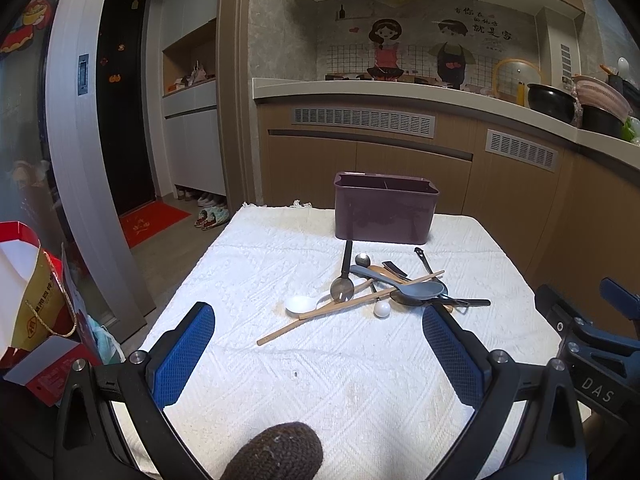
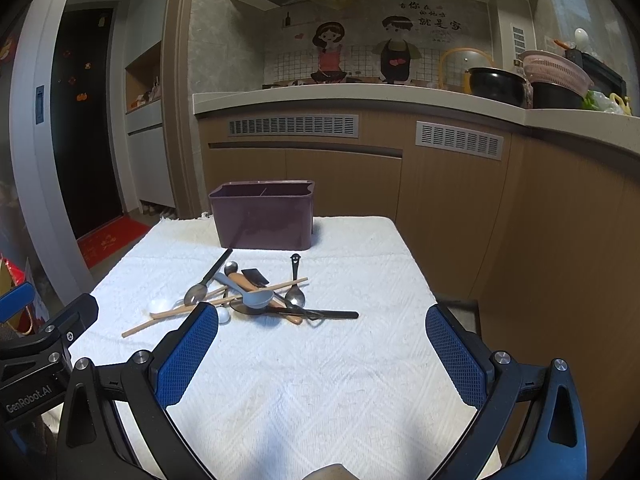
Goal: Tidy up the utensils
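A heap of utensils lies mid-table on the white cloth: wooden chopsticks, a grey plastic spoon, a white ceramic spoon, metal spoons and black-handled pieces. Behind it stands a dark purple divided holder, with nothing visible inside. My left gripper hovers open in front of the heap, nothing between its blue pads. My right gripper is open too, its left finger overlapping the heap's near edge in view. Each gripper shows at the edge of the other's view.
Kitchen cabinets and a counter with pots and a pink basket run behind and to the right of the table. A red and white gift bag stands at the left. The floor drops away at the table's left edge; a doorway with a red mat lies beyond.
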The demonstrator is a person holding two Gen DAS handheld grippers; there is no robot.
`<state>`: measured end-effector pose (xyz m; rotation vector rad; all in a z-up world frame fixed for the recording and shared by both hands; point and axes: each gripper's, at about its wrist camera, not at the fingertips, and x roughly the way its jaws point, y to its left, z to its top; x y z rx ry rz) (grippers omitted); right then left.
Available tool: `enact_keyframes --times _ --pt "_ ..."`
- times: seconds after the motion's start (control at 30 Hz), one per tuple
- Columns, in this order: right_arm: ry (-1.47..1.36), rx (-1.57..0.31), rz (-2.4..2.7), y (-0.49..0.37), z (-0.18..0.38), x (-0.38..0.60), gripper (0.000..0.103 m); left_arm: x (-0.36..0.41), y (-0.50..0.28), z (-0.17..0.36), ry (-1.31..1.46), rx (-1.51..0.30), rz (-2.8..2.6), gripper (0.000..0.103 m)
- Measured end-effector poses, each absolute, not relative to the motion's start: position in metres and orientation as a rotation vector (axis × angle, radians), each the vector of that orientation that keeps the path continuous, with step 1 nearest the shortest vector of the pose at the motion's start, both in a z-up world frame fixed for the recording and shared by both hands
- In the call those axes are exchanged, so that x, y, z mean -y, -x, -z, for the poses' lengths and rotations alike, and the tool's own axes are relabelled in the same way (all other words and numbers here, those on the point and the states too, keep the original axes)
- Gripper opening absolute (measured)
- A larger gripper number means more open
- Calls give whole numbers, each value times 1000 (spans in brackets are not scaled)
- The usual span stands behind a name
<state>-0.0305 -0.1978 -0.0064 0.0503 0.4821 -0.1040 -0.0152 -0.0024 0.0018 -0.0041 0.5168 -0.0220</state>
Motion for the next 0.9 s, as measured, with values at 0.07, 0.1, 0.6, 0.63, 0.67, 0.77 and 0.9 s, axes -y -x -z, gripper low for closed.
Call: enact_keyframes --times 0.07,0.1,0.6,0.63,0.67,0.77,0.9 --pt "-52 -484 102 30 7 198 103 2 15 -2 4 -518 22 103" --pt "-50 -483 103 31 7 198 103 3 15 -2 3 -519 21 103" --pt "-51 -496 100 29 11 197 103 1 13 2 6 -540 21 103" --pt "-51 -496 100 29 11 197 103 1 12 2 5 -543 20 103" --pt "-52 -497 100 29 11 197 103 1 11 3 3 -547 21 103" --pt "-56 -506 100 26 12 197 103 1 7 6 -4 -559 22 103" --pt "-56 -512 105 17 14 198 103 1 -3 10 -14 -564 16 103"
